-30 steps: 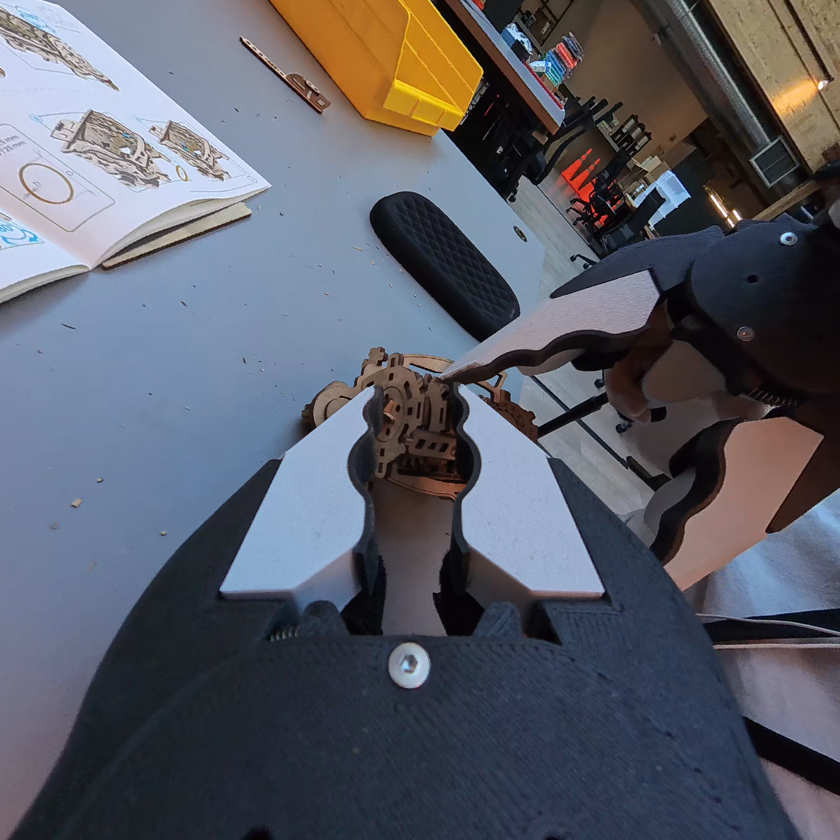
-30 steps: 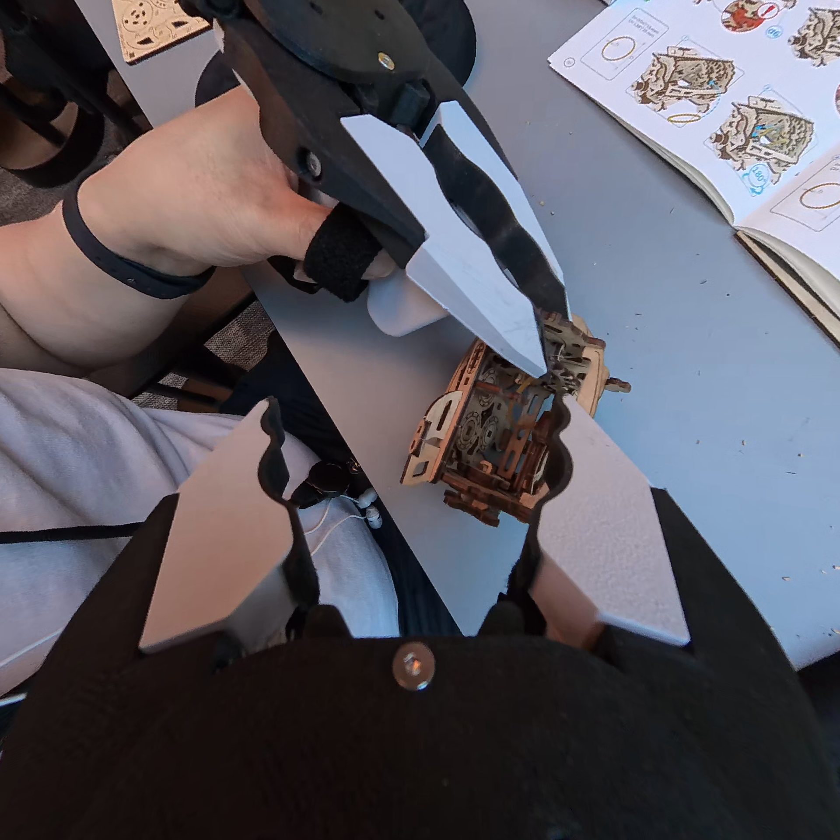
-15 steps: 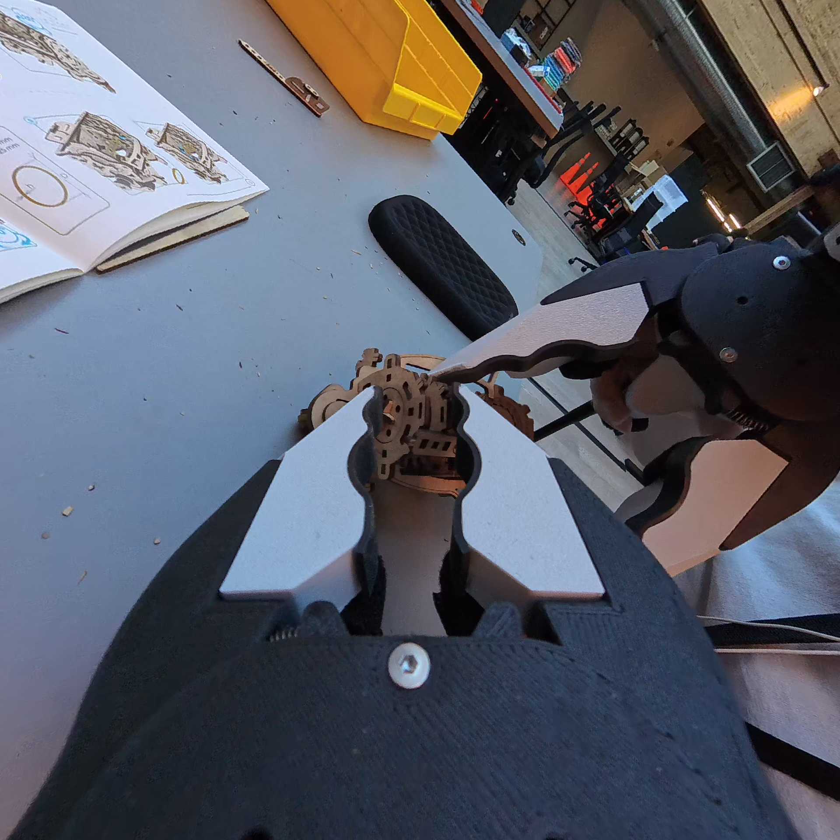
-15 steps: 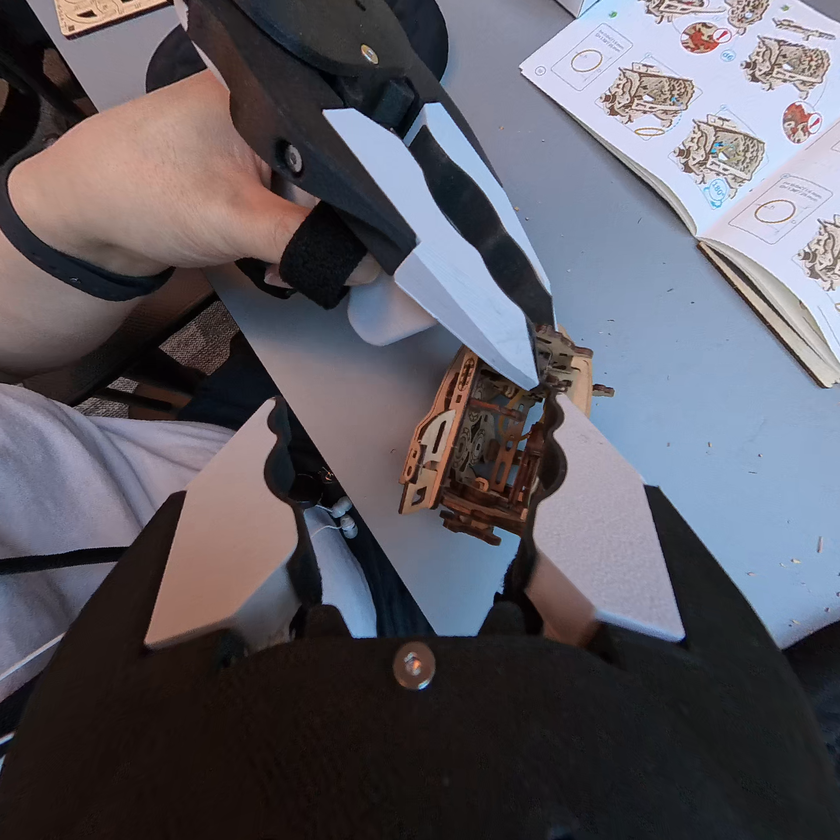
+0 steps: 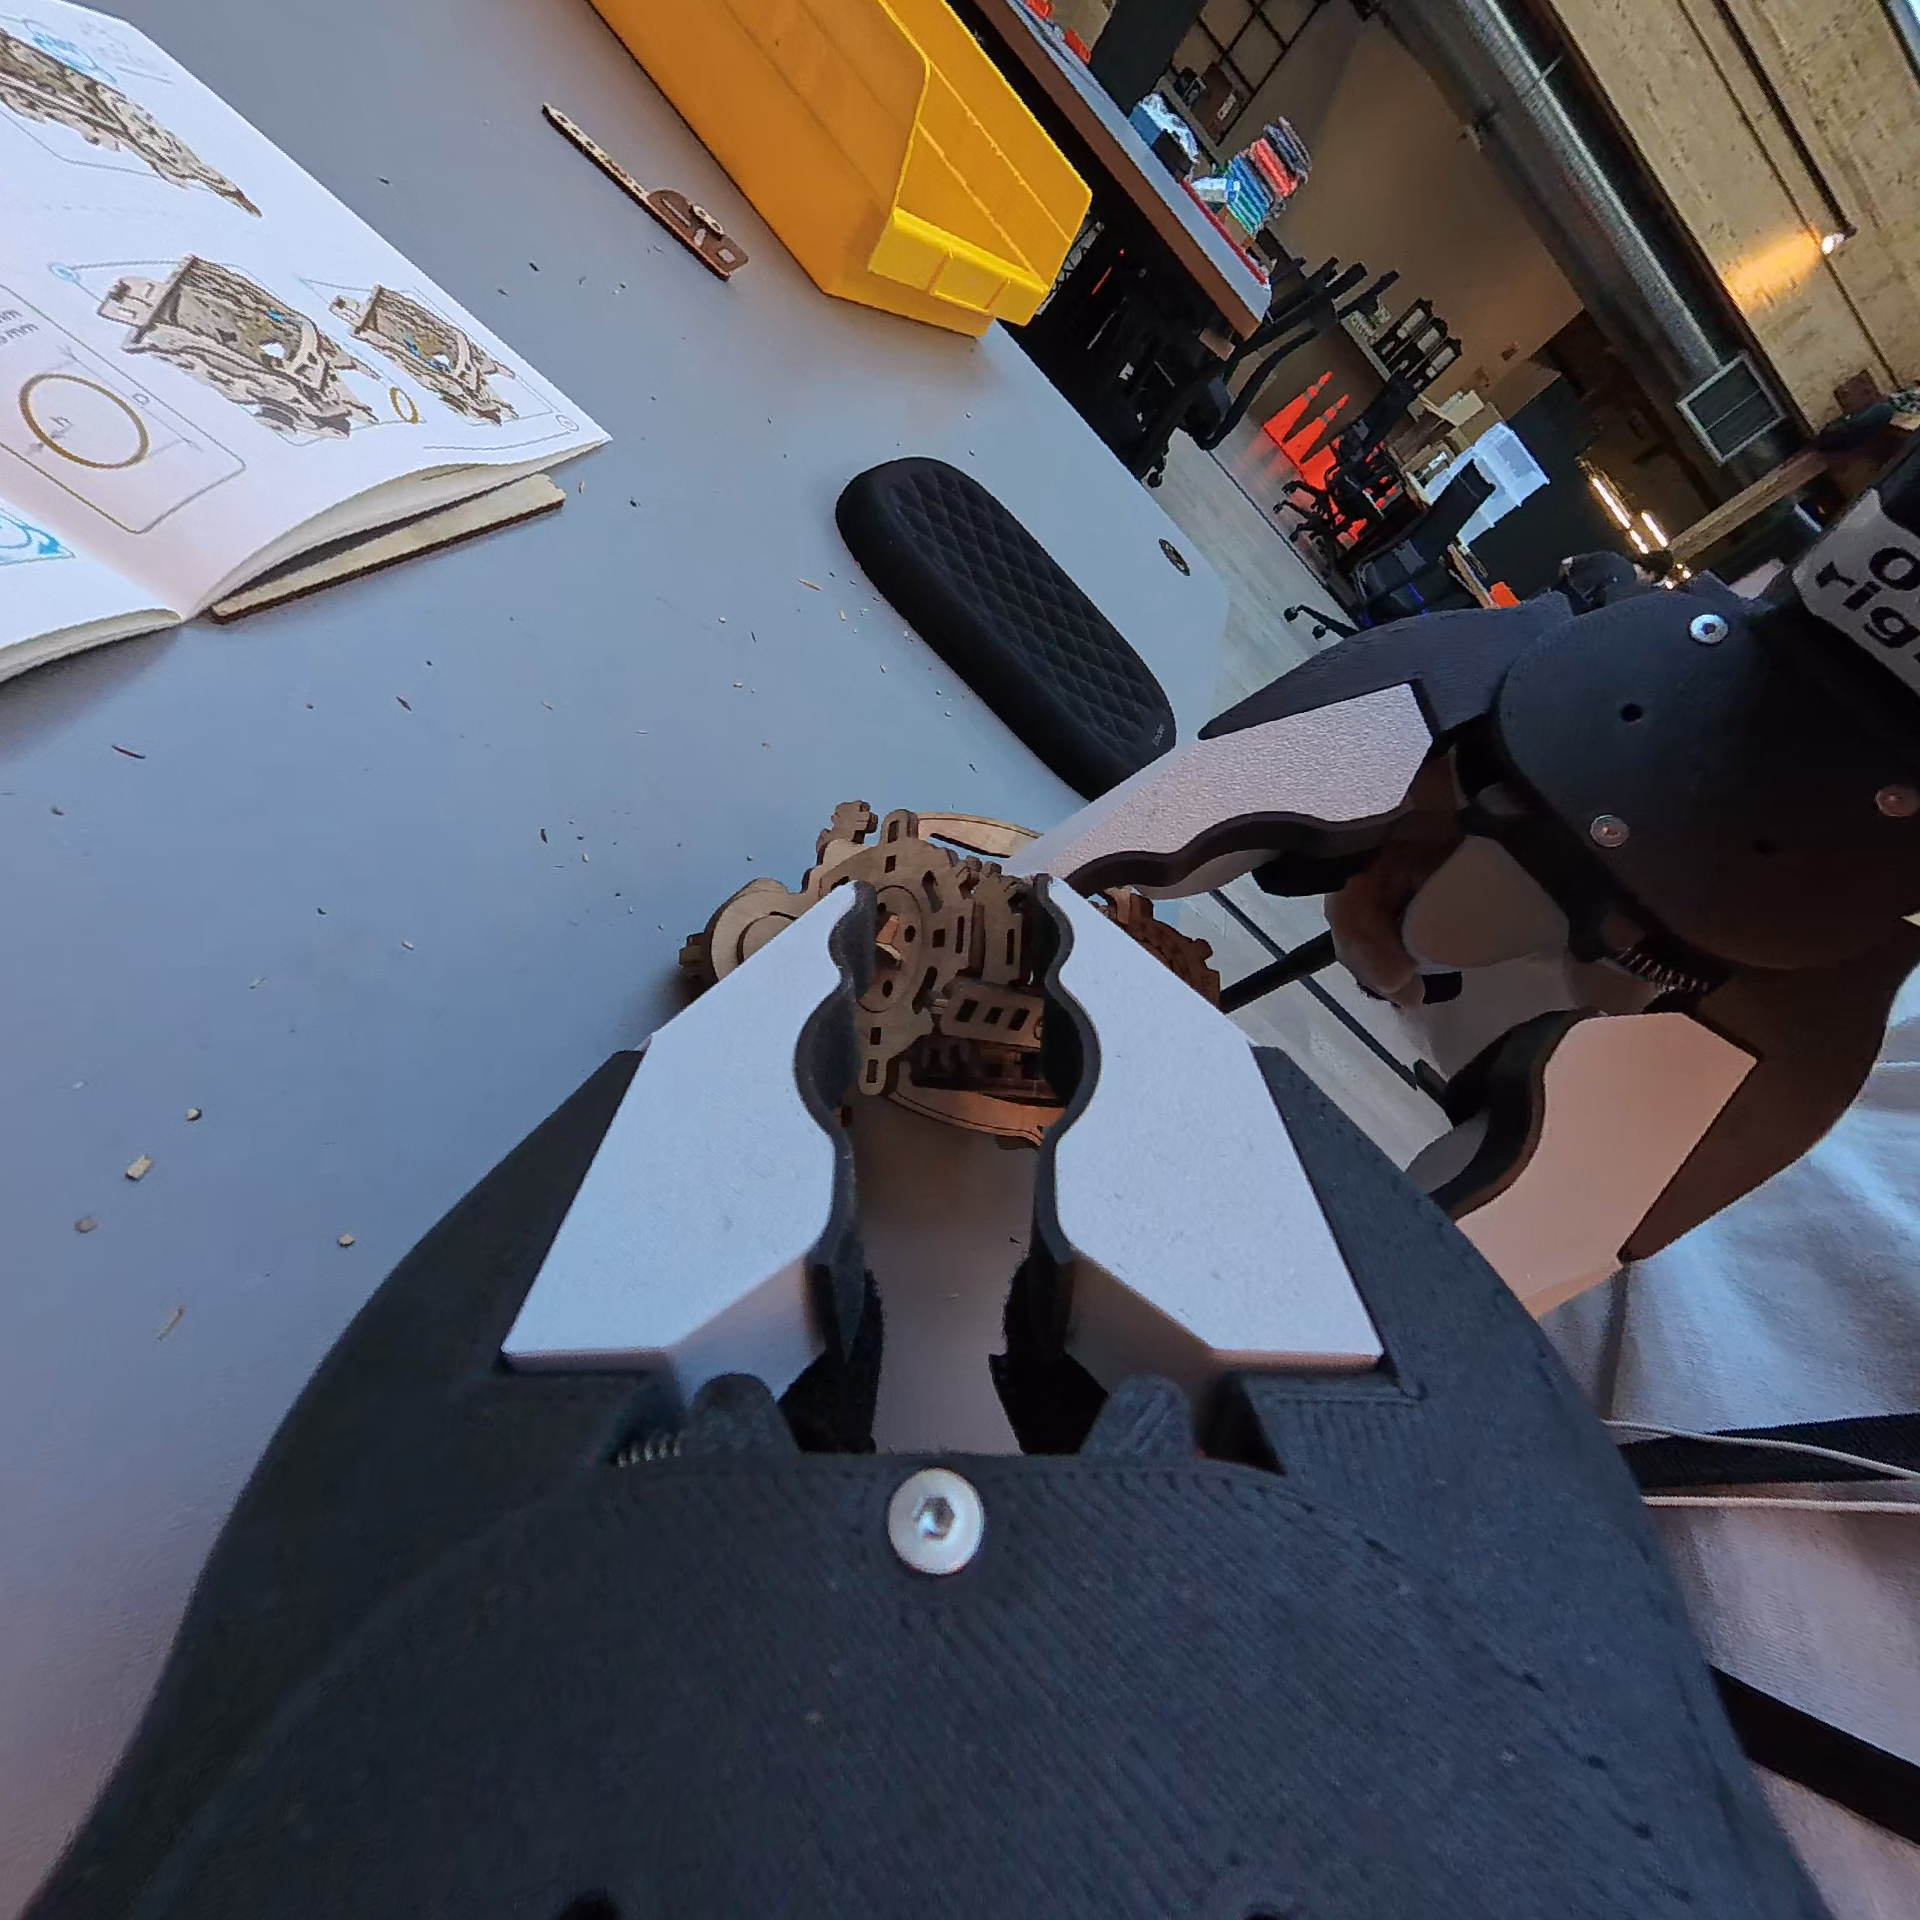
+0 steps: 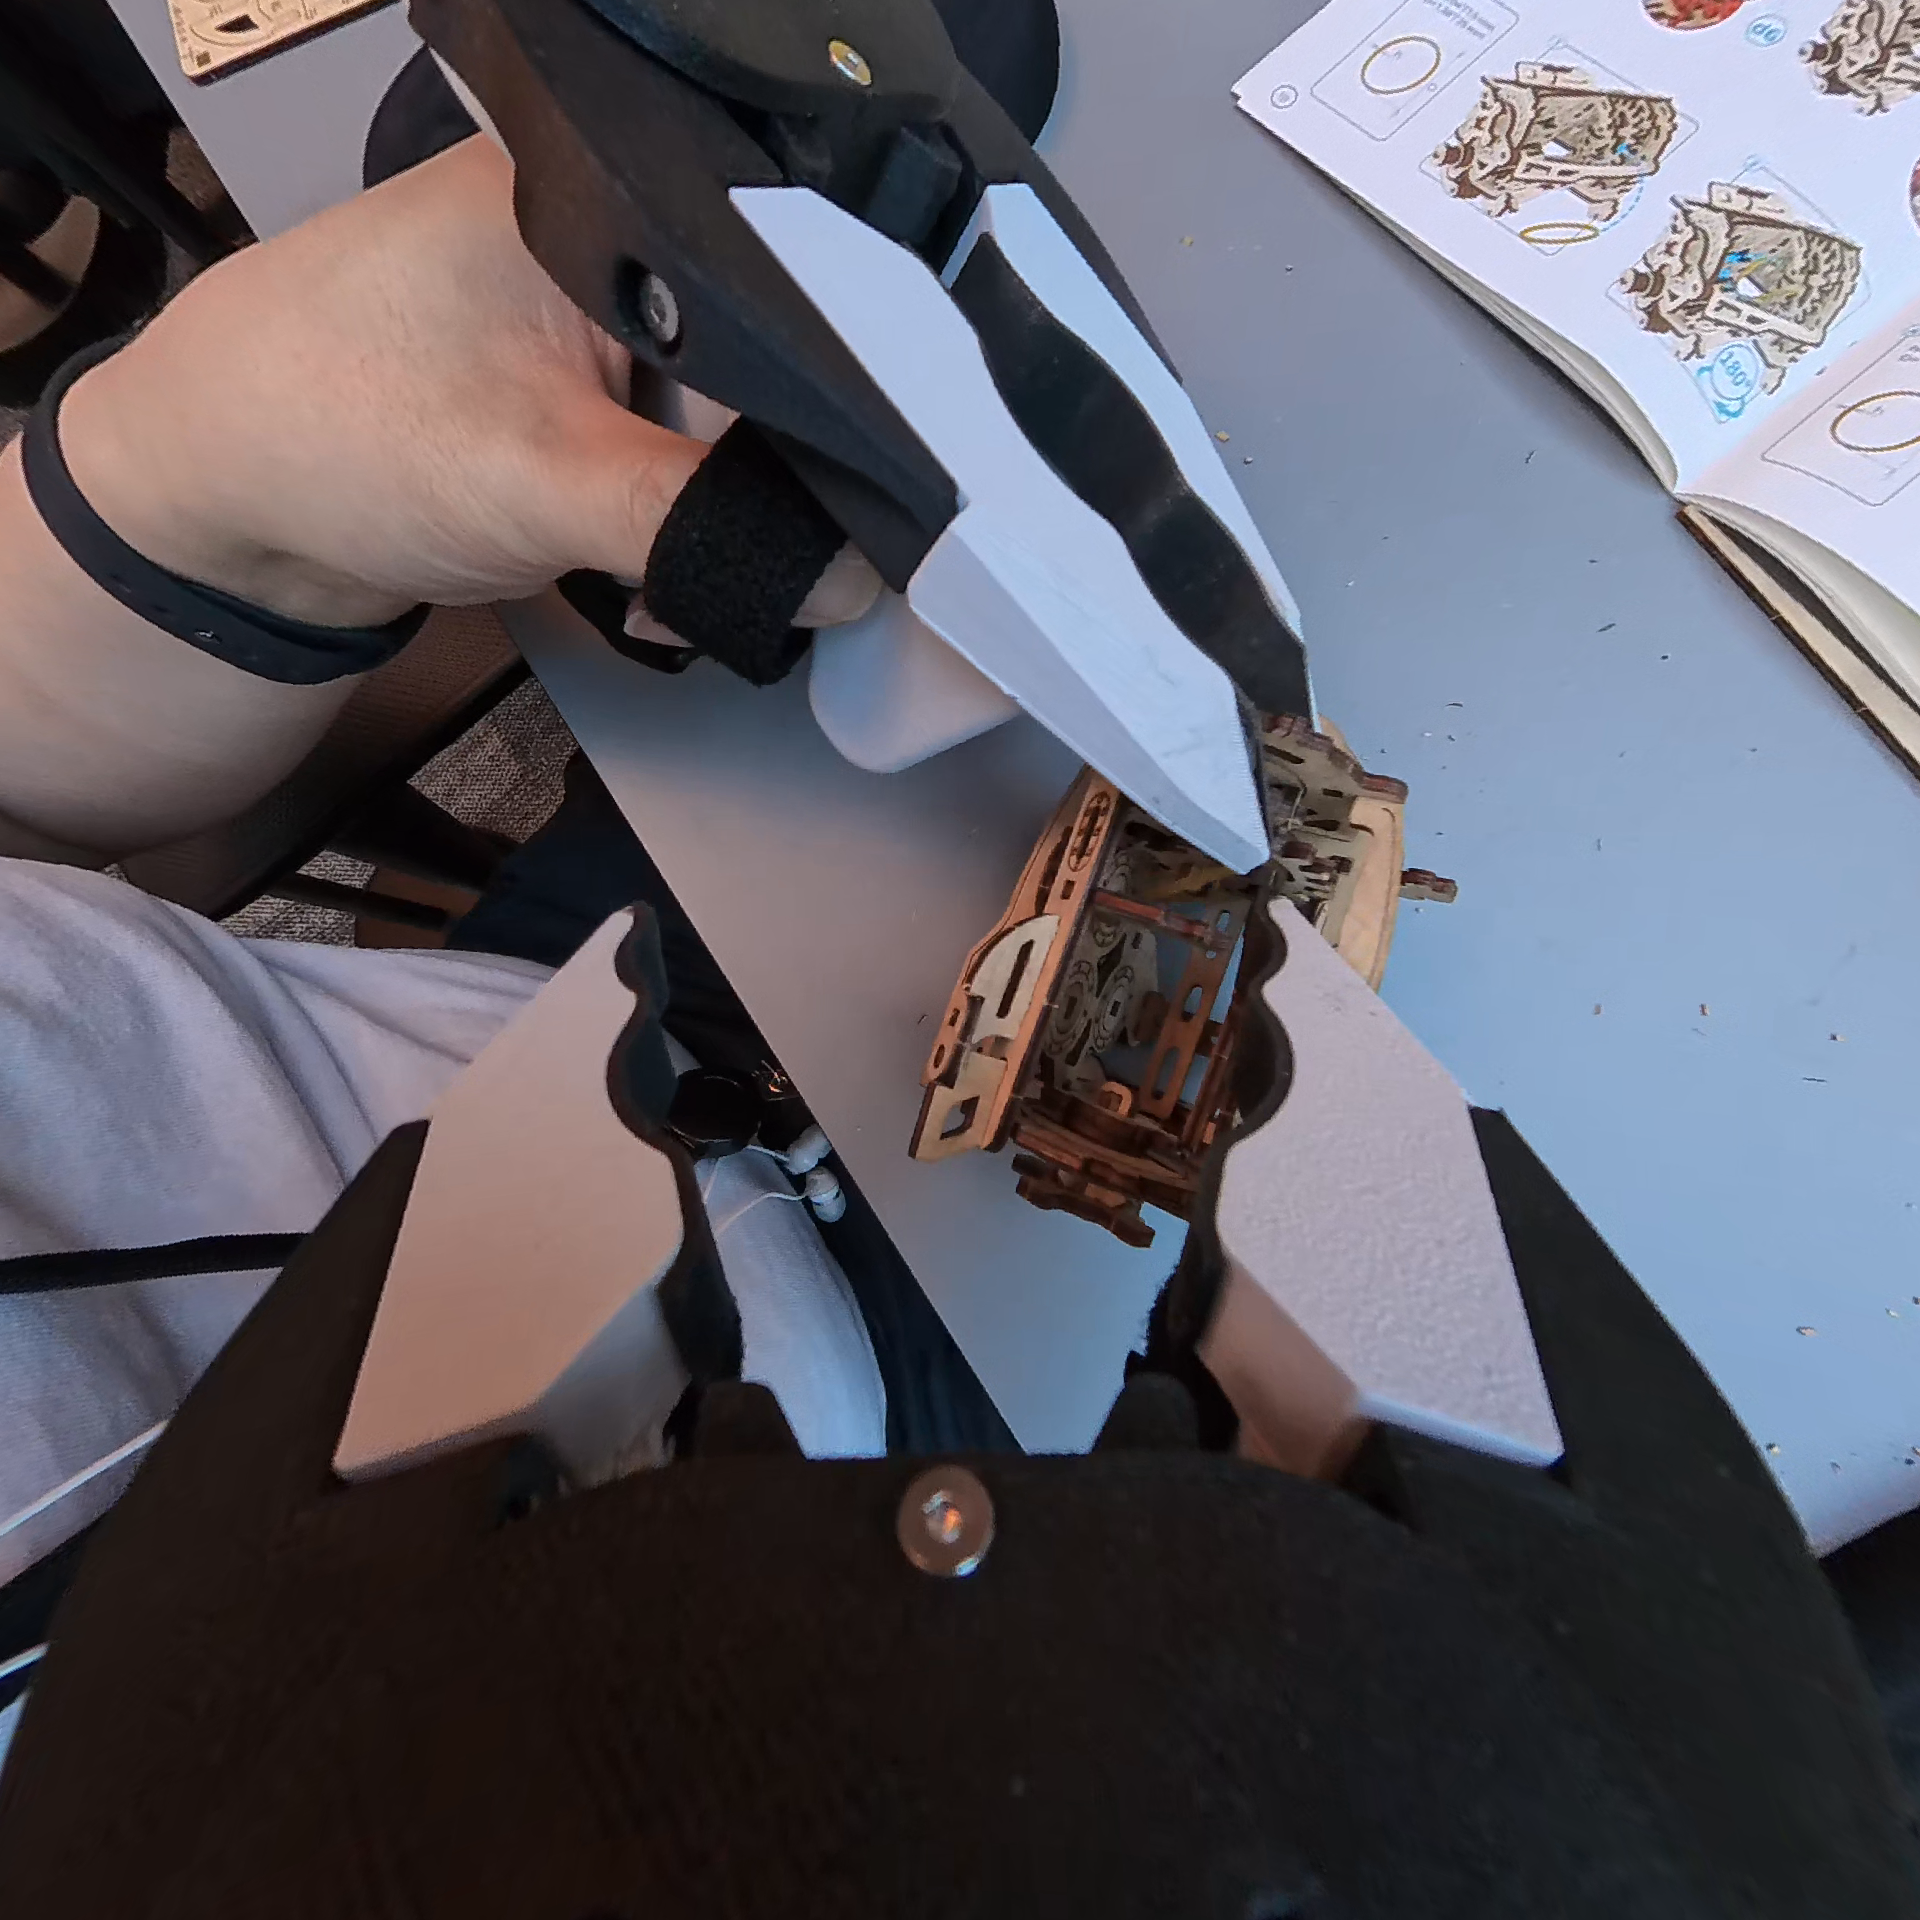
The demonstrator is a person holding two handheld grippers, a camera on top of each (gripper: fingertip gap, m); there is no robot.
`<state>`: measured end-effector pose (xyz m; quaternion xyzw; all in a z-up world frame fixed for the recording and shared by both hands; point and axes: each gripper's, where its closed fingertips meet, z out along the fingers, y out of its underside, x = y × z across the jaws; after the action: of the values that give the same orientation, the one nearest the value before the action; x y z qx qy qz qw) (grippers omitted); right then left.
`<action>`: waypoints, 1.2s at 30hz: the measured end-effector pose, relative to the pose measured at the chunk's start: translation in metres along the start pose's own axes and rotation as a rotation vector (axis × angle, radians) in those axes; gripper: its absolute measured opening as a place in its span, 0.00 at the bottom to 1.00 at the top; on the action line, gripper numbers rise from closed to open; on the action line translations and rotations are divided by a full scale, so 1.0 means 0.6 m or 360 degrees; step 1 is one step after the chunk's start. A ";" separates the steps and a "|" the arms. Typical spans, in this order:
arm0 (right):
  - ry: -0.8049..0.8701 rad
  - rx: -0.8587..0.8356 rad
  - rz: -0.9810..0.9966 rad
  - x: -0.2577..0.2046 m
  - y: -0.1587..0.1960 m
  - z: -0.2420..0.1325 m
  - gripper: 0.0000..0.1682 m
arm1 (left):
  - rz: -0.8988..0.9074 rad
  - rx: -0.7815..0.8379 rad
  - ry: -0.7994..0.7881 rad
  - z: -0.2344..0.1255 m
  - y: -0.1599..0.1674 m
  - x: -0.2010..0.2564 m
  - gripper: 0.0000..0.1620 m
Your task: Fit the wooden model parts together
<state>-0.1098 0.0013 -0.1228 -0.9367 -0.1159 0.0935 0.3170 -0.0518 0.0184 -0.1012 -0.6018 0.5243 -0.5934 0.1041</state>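
The wooden model (image 5: 935,977), a small open frame full of gears, stands on the grey table (image 5: 395,852) near its front edge. My left gripper (image 5: 948,904) is shut on its top part, with a gear showing between the fingers. In the right wrist view the left gripper (image 6: 1262,821) comes in from the upper left and pinches the top of the model (image 6: 1091,1018). My right gripper (image 6: 948,920) is open, its right finger against the model's side and its left finger out past the table edge. It also shows in the left wrist view (image 5: 1247,1013), with its upper fingertip at the model.
An open instruction booklet (image 5: 260,343) lies at the far left on a thin wooden sheet. A yellow bin (image 5: 862,135), a thin wooden strip (image 5: 655,197) and a black pad (image 5: 1008,623) lie farther back. A person's lap is below the table edge (image 6: 810,935).
The right gripper has sunk a little and shifted beside the model, staying open. The left gripper keeps its hold and the model has barely moved.
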 end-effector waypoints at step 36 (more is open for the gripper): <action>-0.0005 0.0398 -0.0747 0.002 0.002 -0.012 0.65 | -0.0152 0.0031 0.0160 -0.006 -0.014 -0.010 0.17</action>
<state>-0.1068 -0.0037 -0.1181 -0.8376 -0.3181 0.0326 0.4430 -0.0488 0.0283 -0.0978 -0.5945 0.4937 -0.6323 0.0552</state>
